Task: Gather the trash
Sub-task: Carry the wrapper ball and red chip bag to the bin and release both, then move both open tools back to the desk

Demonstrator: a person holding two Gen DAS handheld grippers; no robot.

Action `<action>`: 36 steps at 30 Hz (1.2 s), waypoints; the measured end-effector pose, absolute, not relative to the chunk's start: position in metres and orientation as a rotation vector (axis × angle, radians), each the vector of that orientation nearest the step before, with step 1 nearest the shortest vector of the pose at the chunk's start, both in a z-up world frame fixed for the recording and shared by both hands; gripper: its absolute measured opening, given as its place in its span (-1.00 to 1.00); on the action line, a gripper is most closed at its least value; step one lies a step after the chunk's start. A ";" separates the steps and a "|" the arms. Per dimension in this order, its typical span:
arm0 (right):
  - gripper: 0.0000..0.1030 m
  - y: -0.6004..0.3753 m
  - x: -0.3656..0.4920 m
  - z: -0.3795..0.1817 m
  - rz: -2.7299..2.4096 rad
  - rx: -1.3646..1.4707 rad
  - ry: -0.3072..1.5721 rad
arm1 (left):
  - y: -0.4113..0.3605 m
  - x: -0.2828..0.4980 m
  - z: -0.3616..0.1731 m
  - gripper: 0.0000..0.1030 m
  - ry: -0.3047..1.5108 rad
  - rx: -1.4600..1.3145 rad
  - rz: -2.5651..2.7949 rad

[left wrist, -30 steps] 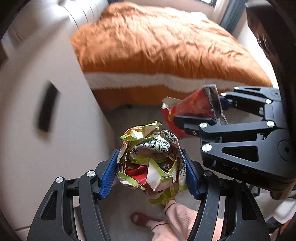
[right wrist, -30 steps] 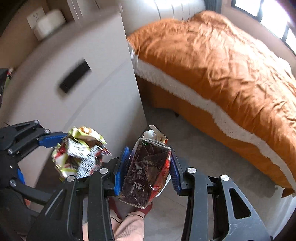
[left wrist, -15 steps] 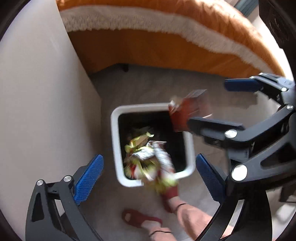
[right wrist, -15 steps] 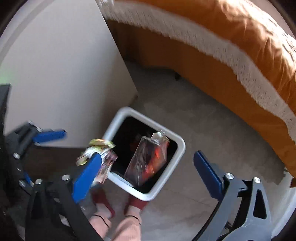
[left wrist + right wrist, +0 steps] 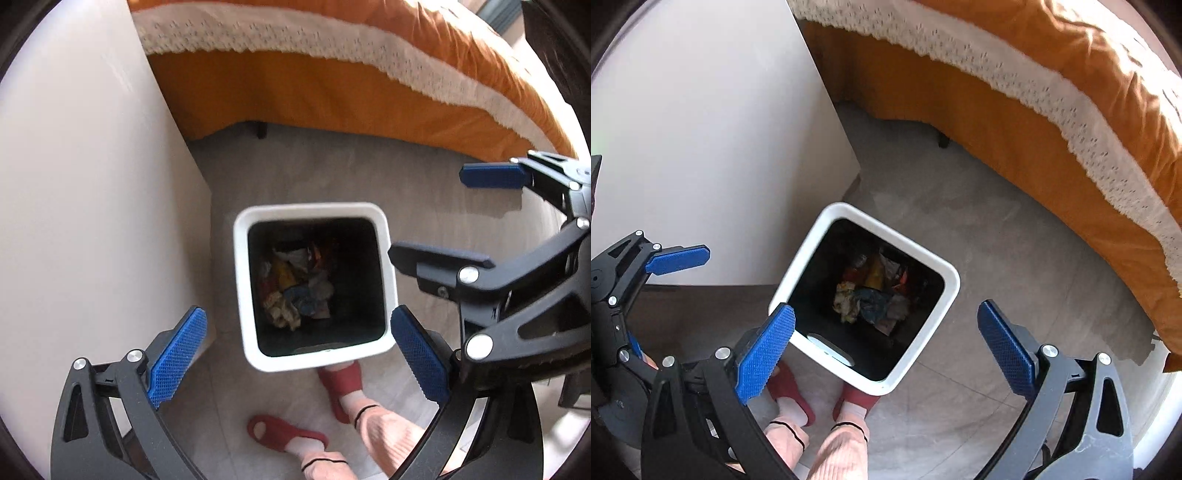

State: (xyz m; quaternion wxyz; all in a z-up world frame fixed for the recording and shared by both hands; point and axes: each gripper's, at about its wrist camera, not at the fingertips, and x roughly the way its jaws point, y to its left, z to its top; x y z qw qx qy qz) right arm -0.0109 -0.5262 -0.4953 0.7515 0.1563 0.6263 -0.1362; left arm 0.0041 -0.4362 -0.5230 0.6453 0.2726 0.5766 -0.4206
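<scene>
A white square trash bin [image 5: 242, 280] with a black inside stands on the grey floor, seen from above; it also shows in the right wrist view [image 5: 925, 332]. Crumpled wrappers [image 5: 295, 288] lie at its bottom, also seen in the right wrist view [image 5: 871, 295]. My left gripper [image 5: 299, 354] is open and empty above the bin's near rim. My right gripper [image 5: 886, 347] is open and empty above the bin, and shows at the right of the left wrist view [image 5: 469, 218].
A white cabinet [image 5: 92, 184] stands close to the bin's left. A bed with an orange cover [image 5: 1052, 74] runs along the far side. The person's feet in red slippers [image 5: 291, 435] stand just below the bin.
Both grippers tilted down over the bin and opened. The crumpled green wrapper and the red snack bag dropped out of the jaws and now lie in the bin.
</scene>
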 end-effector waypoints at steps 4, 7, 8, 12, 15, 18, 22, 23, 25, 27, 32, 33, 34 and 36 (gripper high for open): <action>0.92 -0.527 -0.015 -0.463 -0.334 0.367 1.327 | -0.437 0.005 -0.487 0.91 1.260 0.613 -0.938; 0.92 -0.530 -0.025 -0.428 -0.371 0.395 1.280 | -0.436 0.004 -0.456 0.91 1.227 0.594 -0.939; 0.92 -0.530 -0.026 -0.420 -0.376 0.406 1.269 | -0.436 0.002 -0.445 0.91 1.218 0.583 -0.943; 0.92 -0.530 -0.041 -0.377 -0.405 0.444 1.210 | -0.432 -0.007 -0.397 0.91 1.162 0.538 -0.960; 0.92 -0.526 -0.052 -0.342 -0.431 0.448 1.149 | -0.427 -0.016 -0.362 0.91 1.117 0.507 -0.964; 0.92 -0.518 -0.062 -0.304 -0.447 0.439 1.072 | -0.421 -0.024 -0.326 0.91 1.066 0.481 -0.965; 0.92 -0.504 -0.070 -0.246 -0.424 0.424 0.955 | -0.405 -0.033 -0.263 0.91 0.956 0.441 -0.975; 0.92 -0.500 -0.070 -0.230 -0.409 0.424 0.921 | -0.402 -0.035 -0.250 0.91 0.931 0.437 -0.973; 0.92 -0.492 -0.067 -0.203 -0.384 0.407 0.869 | -0.390 -0.034 -0.218 0.91 0.871 0.425 -0.943; 0.92 -0.477 -0.059 -0.174 -0.351 0.372 0.819 | -0.371 -0.029 -0.191 0.91 0.826 0.391 -0.928; 0.92 -0.432 -0.024 -0.128 -0.251 0.296 0.739 | -0.304 -0.001 -0.144 0.91 0.741 0.333 -0.800; 0.92 -0.422 -0.016 -0.120 -0.225 0.282 0.728 | -0.291 0.006 -0.138 0.91 0.734 0.326 -0.773; 0.92 -0.403 -0.002 -0.109 -0.175 0.253 0.715 | -0.273 0.013 -0.132 0.91 0.727 0.319 -0.737; 0.92 -0.378 0.014 -0.094 -0.127 0.205 0.694 | -0.240 0.026 -0.120 0.91 0.719 0.307 -0.669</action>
